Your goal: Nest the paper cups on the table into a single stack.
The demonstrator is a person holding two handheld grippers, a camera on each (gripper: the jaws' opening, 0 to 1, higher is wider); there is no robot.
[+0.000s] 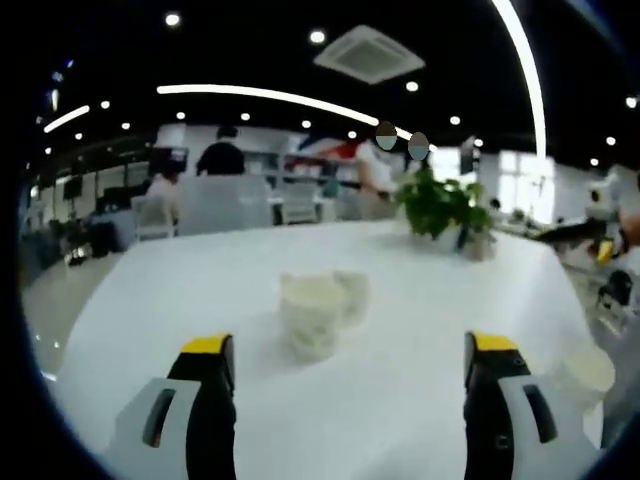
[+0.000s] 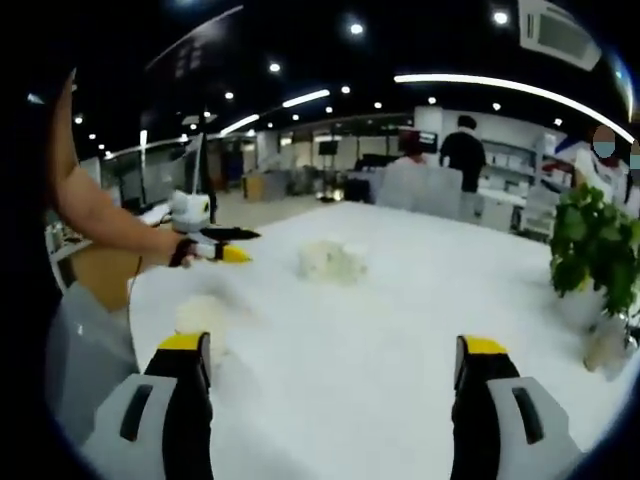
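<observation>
Two white paper cups (image 1: 312, 318) stand close together mid-table in the left gripper view, the nearer one (image 1: 312, 318) in front of the farther one (image 1: 351, 294). A third cup (image 1: 586, 374) sits near the table's right edge. My left gripper (image 1: 350, 362) is open, short of the pair, with nothing between its jaws. In the right gripper view the pair of cups (image 2: 330, 260) is a blurred white clump further out. A single cup (image 2: 204, 316) stands just beyond the left jaw. My right gripper (image 2: 334, 352) is open and empty. The left gripper (image 2: 218, 250) enters from the left, held by a person's arm.
A potted plant (image 1: 442, 205) stands at the far right of the white table (image 1: 420, 400), also seen as the plant (image 2: 596, 252) at the right. People sit at desks beyond the table's far edge. The table edge (image 2: 140, 300) runs close on the left.
</observation>
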